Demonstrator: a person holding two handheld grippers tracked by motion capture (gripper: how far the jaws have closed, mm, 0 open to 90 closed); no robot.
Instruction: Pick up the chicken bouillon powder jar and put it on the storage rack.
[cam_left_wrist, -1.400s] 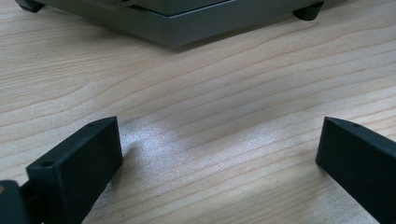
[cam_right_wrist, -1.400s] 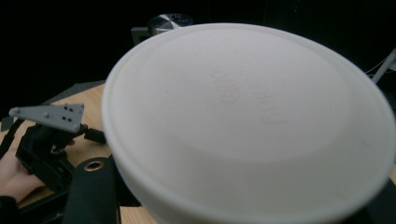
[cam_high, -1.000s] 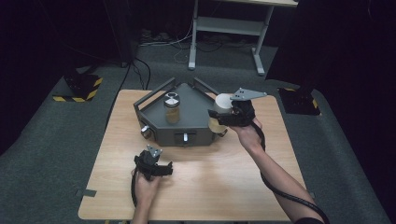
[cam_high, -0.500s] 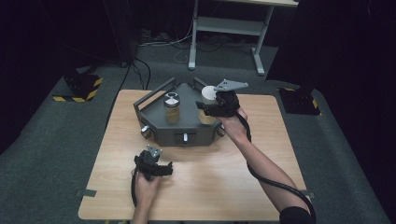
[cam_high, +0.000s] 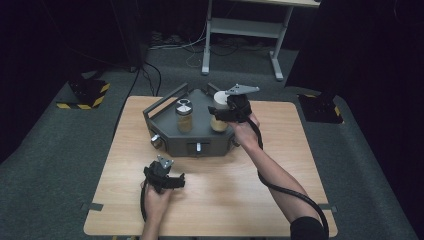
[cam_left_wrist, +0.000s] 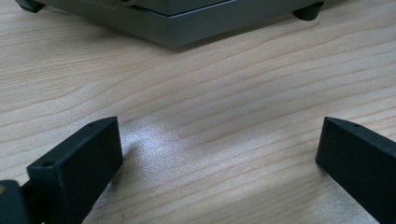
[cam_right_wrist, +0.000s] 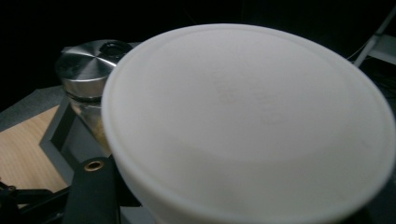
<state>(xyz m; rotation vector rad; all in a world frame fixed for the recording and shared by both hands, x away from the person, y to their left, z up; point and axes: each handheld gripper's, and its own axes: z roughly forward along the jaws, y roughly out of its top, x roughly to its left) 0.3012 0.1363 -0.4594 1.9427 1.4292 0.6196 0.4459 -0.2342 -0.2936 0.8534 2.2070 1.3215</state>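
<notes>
A grey metal tray (cam_high: 172, 141) with raised handles sits at the middle back of the wooden table. In it stands a glass jar with a silver lid (cam_high: 184, 115), also seen in the right gripper view (cam_right_wrist: 88, 60). My right gripper (cam_high: 223, 118) is shut on a second jar with a white lid (cam_high: 219, 98), holding it over the tray's right part, beside the first jar. That white lid (cam_right_wrist: 252, 121) looms large in the right gripper view, with one black finger (cam_right_wrist: 91, 191) beside it. My left gripper (cam_high: 166, 180) rests open near the table's front (cam_left_wrist: 219, 140), jaws wide apart over bare wood.
The tray's front wall (cam_left_wrist: 187, 23) with small knobs (cam_high: 198, 147) lies just beyond my left gripper. A white desk frame (cam_high: 240, 30) stands on the dark floor behind the table. Yellow-black striped blocks (cam_high: 87, 95) lie on the floor at both sides.
My right gripper has carried the white-lidded jar leftward from the tray's right edge to over the tray, beside the silver-lidded jar. The left gripper has stayed put.
</notes>
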